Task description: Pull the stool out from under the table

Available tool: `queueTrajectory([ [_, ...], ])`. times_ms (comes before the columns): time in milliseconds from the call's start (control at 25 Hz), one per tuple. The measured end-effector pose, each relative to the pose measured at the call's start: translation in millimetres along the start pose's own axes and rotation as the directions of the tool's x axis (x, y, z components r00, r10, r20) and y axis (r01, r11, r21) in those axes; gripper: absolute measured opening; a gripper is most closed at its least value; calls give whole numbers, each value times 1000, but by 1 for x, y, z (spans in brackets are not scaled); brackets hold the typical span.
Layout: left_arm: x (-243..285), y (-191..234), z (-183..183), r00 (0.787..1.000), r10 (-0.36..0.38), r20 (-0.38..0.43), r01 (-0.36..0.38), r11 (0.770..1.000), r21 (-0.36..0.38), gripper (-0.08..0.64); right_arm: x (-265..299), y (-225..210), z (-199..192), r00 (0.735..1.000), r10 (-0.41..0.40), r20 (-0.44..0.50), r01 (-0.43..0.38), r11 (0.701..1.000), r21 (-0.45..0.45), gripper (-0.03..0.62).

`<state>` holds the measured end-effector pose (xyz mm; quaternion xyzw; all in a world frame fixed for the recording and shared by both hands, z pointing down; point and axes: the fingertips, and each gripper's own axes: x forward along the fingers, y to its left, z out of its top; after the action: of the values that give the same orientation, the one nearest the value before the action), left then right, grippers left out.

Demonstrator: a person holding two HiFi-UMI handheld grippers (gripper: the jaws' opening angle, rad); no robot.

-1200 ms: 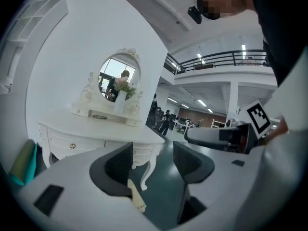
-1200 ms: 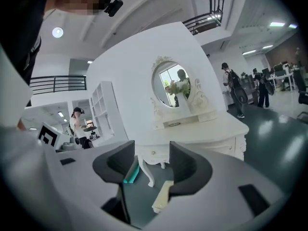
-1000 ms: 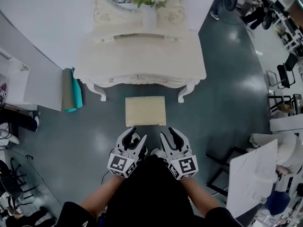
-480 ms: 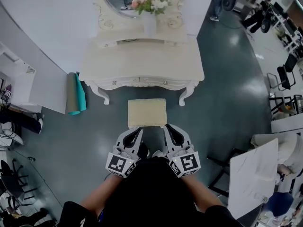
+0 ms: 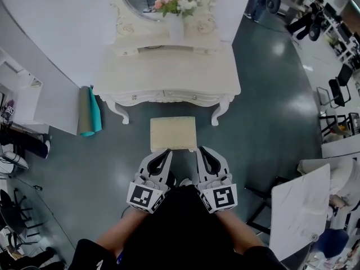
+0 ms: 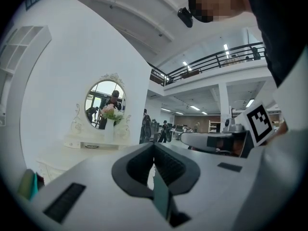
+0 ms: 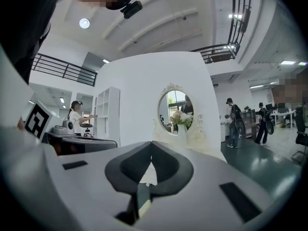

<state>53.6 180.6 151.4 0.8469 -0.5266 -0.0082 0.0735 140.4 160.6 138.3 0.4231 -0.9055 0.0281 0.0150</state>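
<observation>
White left hand-held gripper (image 5: 166, 152) and right hand-held gripper (image 5: 201, 149) have black pads (image 6: 174, 167).

A large open-plan office: mezzanine railing (image 6: 216, 61), office chairs (image 5: 341, 86), polished floor (image 5: 270, 111).

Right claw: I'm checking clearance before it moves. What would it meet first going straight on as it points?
Probably the dressing table: the right claw, shut and level, aims over the stool toward the vase and mirror; depth is unclear.
</observation>
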Motion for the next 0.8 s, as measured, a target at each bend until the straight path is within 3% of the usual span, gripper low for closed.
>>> queueTrajectory([
  [200,2,-11,1,1000,-2,15,1,1000,12,14,-9,-9,-10,998,-53,-24,53,999,-3,18],
  [320,1,-3,-8,1000,20,-5,-20,999,-40,14,-12,-18,-14,995,-92,-37,92,996,10,18],
  [600,3,3,-13,999,47,-17,-48,999,-25,14,-14,-26,-18,995,-87,-46,91,992,86,18],
  [800,5,1,-13,998,61,-15,-61,998,-35,14,-14,-26,-14,996,-85,-36,88,992,93,18],
])
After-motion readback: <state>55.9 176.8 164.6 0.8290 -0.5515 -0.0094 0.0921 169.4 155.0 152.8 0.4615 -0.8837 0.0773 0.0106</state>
